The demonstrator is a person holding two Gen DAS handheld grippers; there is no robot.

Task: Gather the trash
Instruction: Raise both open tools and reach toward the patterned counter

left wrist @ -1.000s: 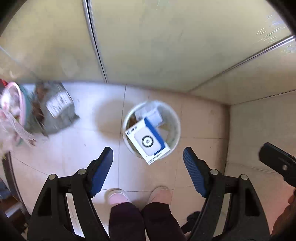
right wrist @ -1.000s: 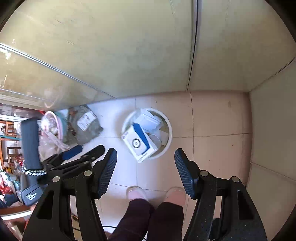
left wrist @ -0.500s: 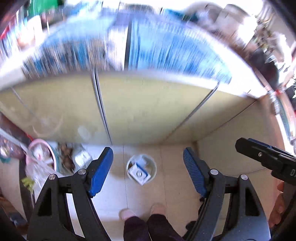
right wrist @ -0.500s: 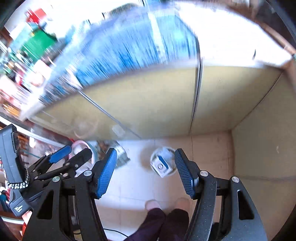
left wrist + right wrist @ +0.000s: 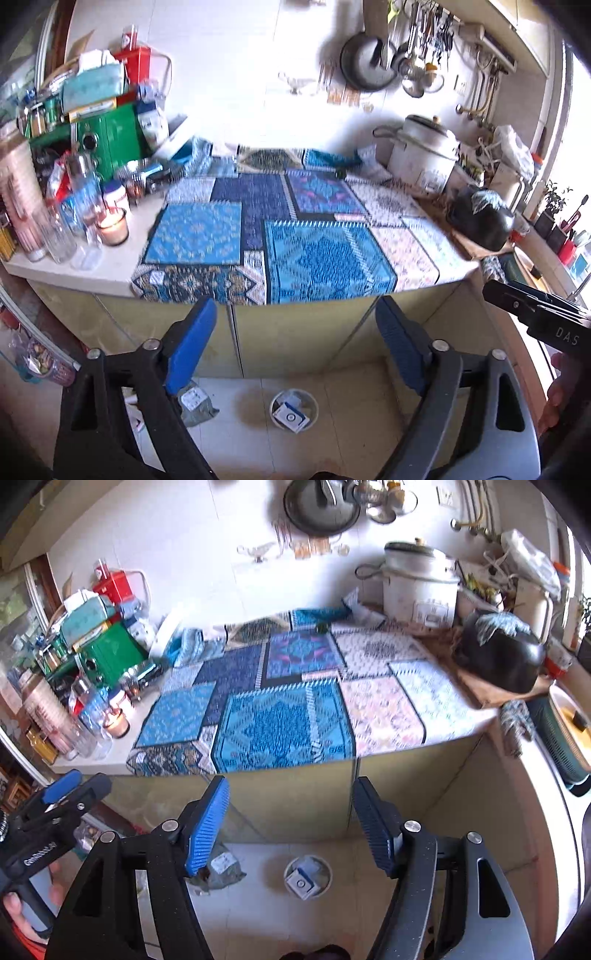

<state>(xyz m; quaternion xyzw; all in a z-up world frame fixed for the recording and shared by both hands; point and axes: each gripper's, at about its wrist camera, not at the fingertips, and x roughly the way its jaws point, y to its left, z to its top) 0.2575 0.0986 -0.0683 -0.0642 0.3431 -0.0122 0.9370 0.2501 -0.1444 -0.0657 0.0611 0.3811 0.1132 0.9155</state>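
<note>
A white trash bin [image 5: 294, 408] stands on the tiled floor below the counter, with a white and blue box [image 5: 290, 417] lying on top of other trash; it also shows in the right wrist view [image 5: 307, 876]. My left gripper [image 5: 295, 343] is open and empty, high above the bin. My right gripper [image 5: 291, 823] is open and empty too, at about the same height. A small dark green object [image 5: 322, 628] lies at the back of the patchwork cloth [image 5: 284, 705] on the counter.
A rice cooker [image 5: 421, 587] and a black bag [image 5: 500, 657] stand at the counter's right. Bottles, a lit candle [image 5: 112, 229] and a green box [image 5: 110, 140] crowd its left. A grey packet [image 5: 221, 867] lies on the floor left of the bin.
Both grippers have risen and tilted up from just above the bin, so the counter top now fills the views and the bin looks small below. Both stay open and empty.
</note>
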